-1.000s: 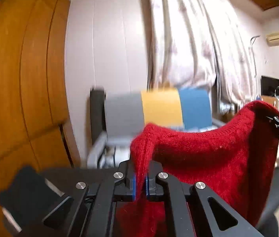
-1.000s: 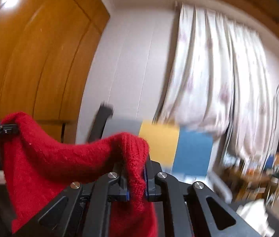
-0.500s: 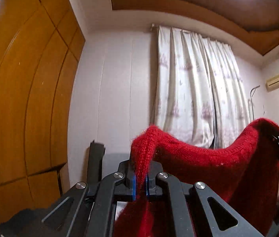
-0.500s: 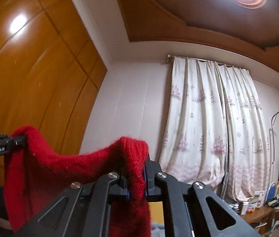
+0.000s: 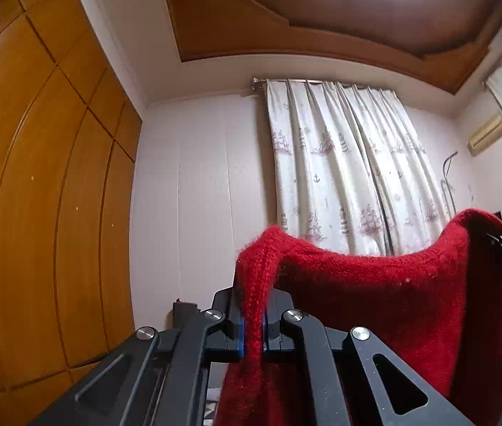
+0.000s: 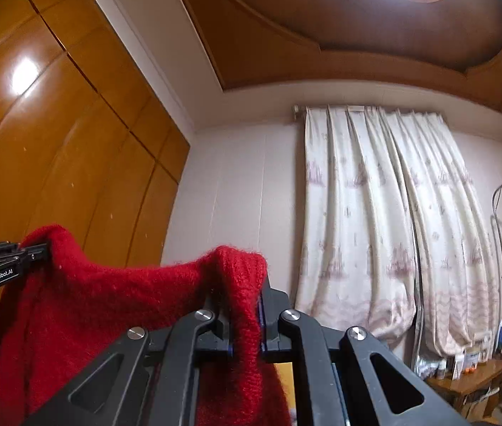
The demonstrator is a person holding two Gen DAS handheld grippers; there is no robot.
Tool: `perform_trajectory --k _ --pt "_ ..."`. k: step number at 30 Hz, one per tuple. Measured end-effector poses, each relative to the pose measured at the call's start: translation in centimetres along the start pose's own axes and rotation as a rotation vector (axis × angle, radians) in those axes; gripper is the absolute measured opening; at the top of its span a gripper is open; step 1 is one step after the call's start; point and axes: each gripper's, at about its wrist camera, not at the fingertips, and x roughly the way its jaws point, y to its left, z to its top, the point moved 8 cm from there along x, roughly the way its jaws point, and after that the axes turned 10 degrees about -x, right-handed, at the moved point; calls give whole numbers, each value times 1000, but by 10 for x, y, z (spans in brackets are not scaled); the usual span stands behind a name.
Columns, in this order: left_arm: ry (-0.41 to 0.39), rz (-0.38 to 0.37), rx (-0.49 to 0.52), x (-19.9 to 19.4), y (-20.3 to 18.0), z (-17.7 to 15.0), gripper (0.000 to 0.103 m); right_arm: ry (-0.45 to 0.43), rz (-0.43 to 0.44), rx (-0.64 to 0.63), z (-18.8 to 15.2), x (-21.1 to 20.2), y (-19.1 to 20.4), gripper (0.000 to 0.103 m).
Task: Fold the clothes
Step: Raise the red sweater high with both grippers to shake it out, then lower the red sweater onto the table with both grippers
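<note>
Your left claw [image 5: 253,332] and right claw [image 6: 245,333] each pinch the red sweater [image 5: 375,294] by a thin edge; a jerk could slip the knit free

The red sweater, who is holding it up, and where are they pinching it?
Both grippers hold the red sweater. The left gripper and the right gripper each have their jaws shut on its top edge, so it hangs between them.

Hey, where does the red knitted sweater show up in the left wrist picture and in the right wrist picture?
Left wrist view: the red sweater fills the lower right, pinched in the left gripper at bottom centre.
Right wrist view: it fills the lower left, pinched in the right gripper at bottom centre.
Shared landmark: the white patterned curtain, behind the sweater in both.
</note>
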Motion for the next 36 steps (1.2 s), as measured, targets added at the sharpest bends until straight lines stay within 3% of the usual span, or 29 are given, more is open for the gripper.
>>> perform_trajectory --k 3,6,10,14,15,17,19,20,21,23,26,29,31,36 --pt "72 26 32 40 5 -37 7 74 1 12 -32 24 0 8" --pt "160 53 67 84 9 -82 7 201 0 -5 -92 64 7 8" --pt "405 101 122 163 20 -197 7 412 42 0 -195 117 19 8" --pt "727 157 165 225 31 -349 7 777 111 33 -365 165 43 13" --pt "820 176 168 238 34 -391 7 856 116 43 -402 169 48 18" --pt "981 219 174 246 41 -477 9 1039 134 80 -488 166 61 23" --pt "1099 259 205 248 46 -535 9 1198 168 134 -551 149 72 23" --pt "1154 270 215 243 47 -561 9 1214 162 155 -559 136 69 23" --pt "1160 263 217 238 47 -567 9 1224 154 175 -565 123 66 23" --pt "1157 245 219 229 48 -572 9 1245 139 215 -576 96 60 23" --pt "1122 222 218 208 52 -560 12 1213 113 274 -552 54 29 27" --pt "1073 221 196 170 58 -535 28 1208 63 310 -525 3 1 29" --pt "1042 228 174 140 62 -519 51 1211 27 344 -507 -36 -14 31" --pt "1068 284 158 53 67 -523 52 1312 -30 395 -489 -117 -24 37"
